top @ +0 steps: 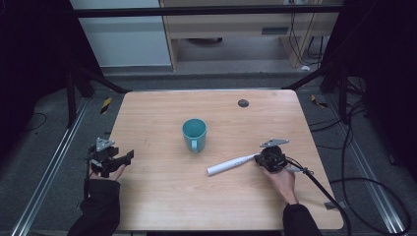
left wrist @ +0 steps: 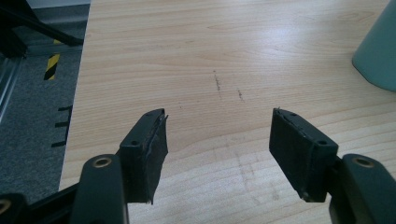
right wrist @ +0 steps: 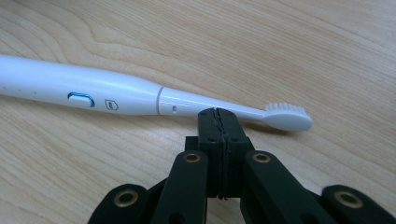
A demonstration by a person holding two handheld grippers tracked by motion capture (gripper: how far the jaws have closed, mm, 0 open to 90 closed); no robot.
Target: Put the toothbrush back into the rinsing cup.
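The toothbrush [top: 231,164] lies flat toward the counter's [top: 162,206] right edge, near the cup [top: 194,134]. The right hand-held gripper [right wrist: 219,122] sits pressed closed just beside its neck, gripping nothing; it must open first. The left hand-held gripper [left wrist: 218,144] gapes wide at the left edge.
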